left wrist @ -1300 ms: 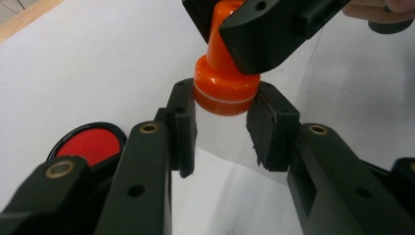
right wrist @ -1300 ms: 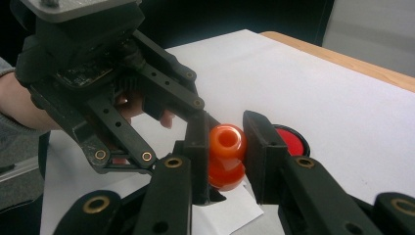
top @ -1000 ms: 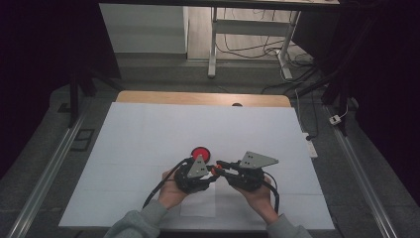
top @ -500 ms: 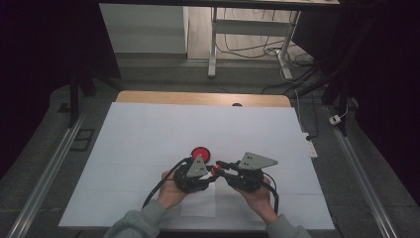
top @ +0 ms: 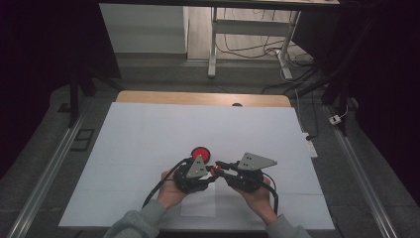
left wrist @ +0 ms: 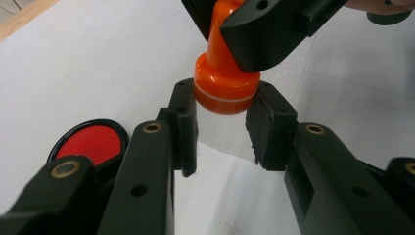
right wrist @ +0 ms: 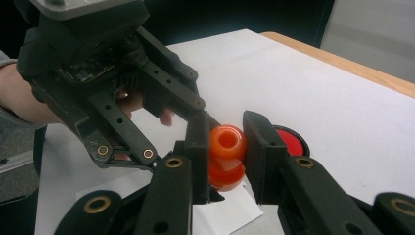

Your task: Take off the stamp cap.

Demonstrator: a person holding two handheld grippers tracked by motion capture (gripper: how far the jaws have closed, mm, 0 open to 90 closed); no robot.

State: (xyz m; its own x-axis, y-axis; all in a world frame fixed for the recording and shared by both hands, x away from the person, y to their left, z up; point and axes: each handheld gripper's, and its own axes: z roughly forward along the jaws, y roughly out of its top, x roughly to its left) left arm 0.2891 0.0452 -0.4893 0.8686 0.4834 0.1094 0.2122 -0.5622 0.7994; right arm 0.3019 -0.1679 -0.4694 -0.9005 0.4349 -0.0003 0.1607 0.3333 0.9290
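Orange plastic stamp [left wrist: 226, 83] hangs above the white desk [top: 148, 134], left gripper [left wrist: 222, 129] fingers clamped on its base, right gripper [right wrist: 227, 147] fingers clamped on its knob. Pulling it apart seems underway; next, steady separation near the round red ink pad [top: 200, 152].

Stamp [top: 215, 170] held above the table sheet [top: 148, 134] between left gripper [top: 208, 171] and right gripper [top: 220, 168]; ink pad [top: 200, 152] just behind, on the sheet; paper slip [top: 198, 203] underneath, nearer the person.
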